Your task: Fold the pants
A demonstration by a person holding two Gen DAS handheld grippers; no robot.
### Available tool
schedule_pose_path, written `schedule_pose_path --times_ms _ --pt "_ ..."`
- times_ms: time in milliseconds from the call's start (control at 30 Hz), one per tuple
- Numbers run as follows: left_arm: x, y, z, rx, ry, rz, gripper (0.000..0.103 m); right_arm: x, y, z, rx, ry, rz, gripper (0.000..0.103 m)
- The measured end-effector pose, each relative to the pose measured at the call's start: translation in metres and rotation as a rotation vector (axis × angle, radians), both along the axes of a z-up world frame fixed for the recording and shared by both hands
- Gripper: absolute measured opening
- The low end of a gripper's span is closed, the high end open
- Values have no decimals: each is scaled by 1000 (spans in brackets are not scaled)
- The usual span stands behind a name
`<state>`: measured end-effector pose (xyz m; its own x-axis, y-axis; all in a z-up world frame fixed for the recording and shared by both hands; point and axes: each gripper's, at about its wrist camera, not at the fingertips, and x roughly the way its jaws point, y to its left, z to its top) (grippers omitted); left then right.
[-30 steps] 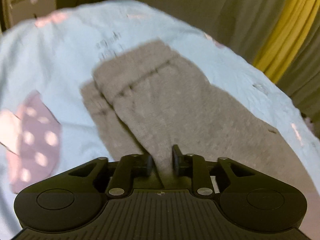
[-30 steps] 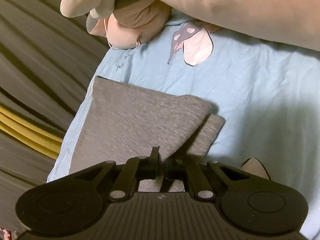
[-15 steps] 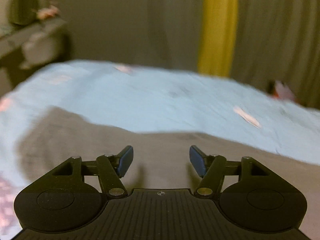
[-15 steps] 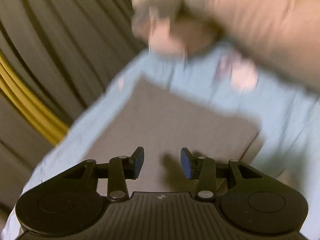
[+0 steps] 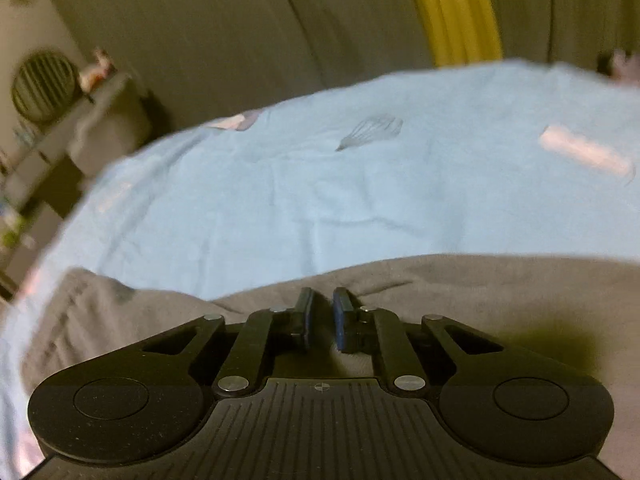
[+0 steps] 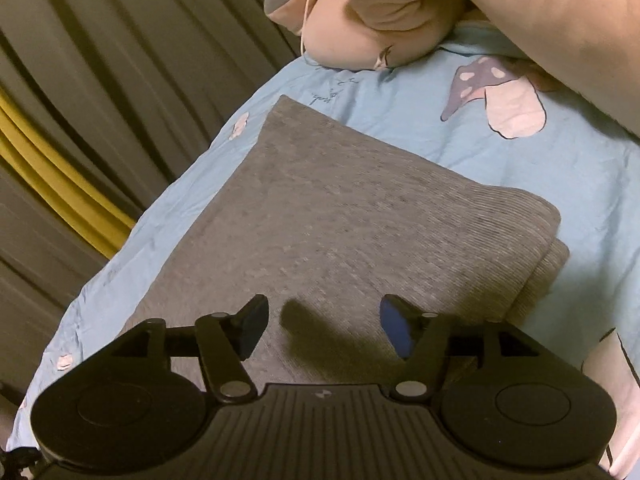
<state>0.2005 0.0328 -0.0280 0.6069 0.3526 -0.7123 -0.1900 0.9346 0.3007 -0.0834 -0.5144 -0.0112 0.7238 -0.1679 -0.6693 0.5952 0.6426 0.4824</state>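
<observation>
Right wrist view: the grey ribbed knit pants (image 6: 360, 216) are seen lying folded on the light blue printed bed sheet (image 6: 560, 168), one layer stacked on another with the lower layer peeking out along the right-hand edge, near the curtain side of the bed. The right gripper (image 6: 324, 328) is held just above the near part of the cloth with its jaws spread wide and nothing between them; its shadow is cast on the fabric, which suggests a low hover so that the fold is left undisturbed. A pale pink plush toy (image 6: 360, 28) is tucked at the head of the bed, well apart from the pants. In the left wrist view, the left gripper (image 5: 322, 320) is set low at the edge of the pants (image 5: 460, 284), jaws drawn nearly together with only a narrow gap; whether cloth is pinched between them cannot be told, as the gap is dark and the picture blurred. Such a low placement at the hem is judged fitting for gripping an edge for a further fold or for smoothing.
</observation>
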Motion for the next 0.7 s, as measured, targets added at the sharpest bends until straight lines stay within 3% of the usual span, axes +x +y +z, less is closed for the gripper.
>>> schedule_pose_path --times_ms 33,67,100,133,167,267,300,333,400,467,533,567,600,700 --pt "-10 0 6 -88 -11 -38 22 -1 -1 -1 10 -9 -4 63" --pt "-22 -2 13 -141 -26 -76 22 -3 -3 -2 19 -17 -9 63" --pt "-36 -6 18 -168 -39 -120 29 -3 -3 -3 25 -21 -12 63" --pt "-48 -10 21 -191 -47 -167 47 -3 -2 -2 22 -19 -10 63" --pt "-59 -11 21 -209 -49 -199 54 -3 -1 -2 17 -14 -7 64" --pt "-66 0 -5 -133 0 -112 61 -4 -2 0 20 -15 -3 64" --pt "-68 8 -10 -139 -9 -83 74 -6 -4 1 34 -23 -10 64" --pt "-73 13 -6 -146 -27 -51 72 -11 -6 4 42 -28 -25 64" --pt "-82 12 6 -69 -35 -2 58 -29 -13 13 18 -44 -79 69" --pt "-99 12 22 -31 -73 -5 60 -56 -25 19 14 -92 -133 77" --pt "-122 10 33 -74 -103 -48 79 -83 -41 17 53 -105 -201 77" --pt "-129 8 34 -102 -111 -63 84 -93 -49 13 85 -115 -225 77" --pt "-141 5 34 -142 -114 -75 88 -102 -56 6 128 -127 -240 74" --pt "-145 -5 21 -263 -62 -109 88 -116 -73 -17 317 -230 -238 42"
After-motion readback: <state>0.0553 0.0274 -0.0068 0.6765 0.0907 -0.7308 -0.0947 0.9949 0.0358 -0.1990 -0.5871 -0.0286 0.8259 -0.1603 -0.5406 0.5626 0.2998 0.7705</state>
